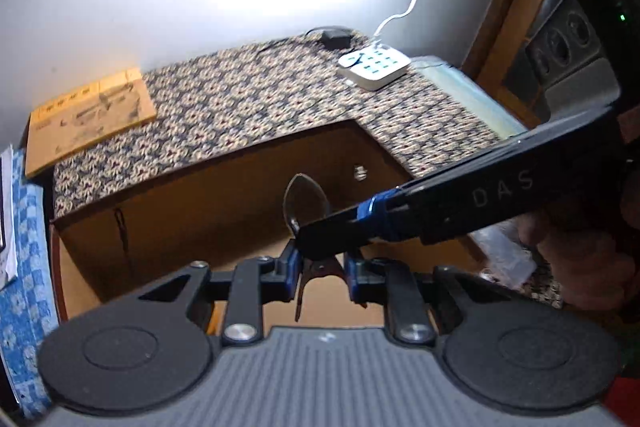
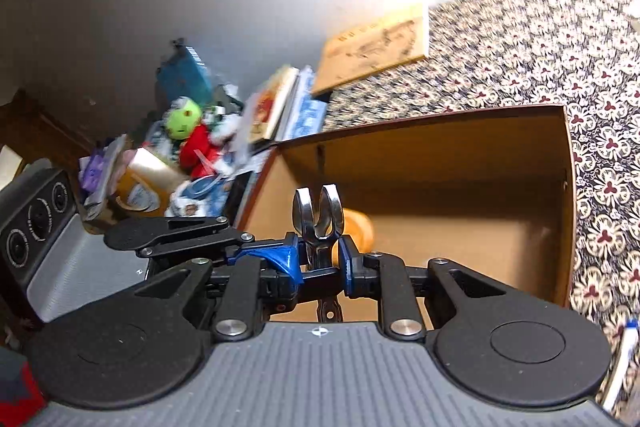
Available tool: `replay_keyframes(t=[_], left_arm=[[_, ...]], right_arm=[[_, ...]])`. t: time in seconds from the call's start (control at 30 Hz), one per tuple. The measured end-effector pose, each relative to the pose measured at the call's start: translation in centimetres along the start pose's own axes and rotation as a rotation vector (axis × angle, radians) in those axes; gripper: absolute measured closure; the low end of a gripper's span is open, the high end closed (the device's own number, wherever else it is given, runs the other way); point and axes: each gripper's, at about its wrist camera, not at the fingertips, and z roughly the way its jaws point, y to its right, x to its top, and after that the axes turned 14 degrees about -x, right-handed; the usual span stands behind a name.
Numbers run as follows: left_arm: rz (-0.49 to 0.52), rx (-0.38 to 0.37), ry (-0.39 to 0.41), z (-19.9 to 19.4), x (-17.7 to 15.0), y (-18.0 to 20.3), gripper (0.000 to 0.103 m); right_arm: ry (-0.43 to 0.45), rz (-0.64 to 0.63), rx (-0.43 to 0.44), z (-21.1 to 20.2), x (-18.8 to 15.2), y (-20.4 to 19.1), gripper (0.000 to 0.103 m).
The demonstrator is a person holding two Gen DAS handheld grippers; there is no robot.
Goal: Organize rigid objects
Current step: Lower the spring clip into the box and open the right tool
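Two metal spoons (image 2: 318, 215) stand upright, bowls up, between my right gripper's (image 2: 319, 263) blue pads, and it is shut on them above an open cardboard box (image 2: 440, 167). My left gripper (image 2: 280, 259) reaches in from the left, and its finger crosses the handles just below. In the left wrist view the spoon bowl (image 1: 306, 197) rises above my left gripper (image 1: 322, 269), which is shut on the handles. The right gripper's finger (image 1: 440, 203) slants in from the right across the spoon neck. An orange round object (image 2: 360, 227) lies in the box.
The box (image 1: 200, 207) sits on a patterned cloth (image 1: 260, 99). A white power strip (image 1: 374, 65) and a flat cardboard packet (image 1: 88, 115) lie farther back. Toys and books (image 2: 188, 131) pile up left of the box. A hand (image 1: 580, 259) holds the right gripper.
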Motion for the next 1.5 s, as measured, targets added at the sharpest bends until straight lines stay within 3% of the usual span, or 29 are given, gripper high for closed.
replay_keyframes(t=[0.33,0.6,0.8,1.0,1.07,1.13,1.4,1.5], left_arm=[[-0.156,0.081,-0.120,6.9,-0.4,-5.5,0.085],[-0.241,0.167,-0.204,8.9,-0.3,-7.5,0.085],[-0.281,0.217,-0.239,9.5,-0.4,-8.3,0.085],[-0.274,0.265,-0.230,9.5,-0.4,-8.3,0.084],[-0.264,0.290,-0.225,9.4,-0.3,-8.2,0.082],[-0.256,0.308,-0.218,9.2,-0.3,-7.9,0.071],[-0.234,0.351,-0.160,7.5,0.1,-6.4,0.048],[-0.236,0.376,-0.144,6.8,0.1,-5.9,0.047]], right_arm=[[-0.126,0.020,-0.069,7.9,1.7,3.1,0.102],[-0.197,0.022,-0.075,11.6,2.3,3.3,0.102],[-0.201,0.038,-0.065,13.4,2.5,3.1,0.102],[-0.194,0.033,-0.061,14.0,2.8,2.9,0.101],[-0.175,0.026,-0.073,13.7,2.9,2.9,0.100],[-0.154,0.028,-0.082,13.2,3.0,2.9,0.099],[-0.068,0.039,-0.124,10.8,2.9,2.6,0.095],[-0.033,0.042,-0.144,9.7,2.8,2.4,0.095]])
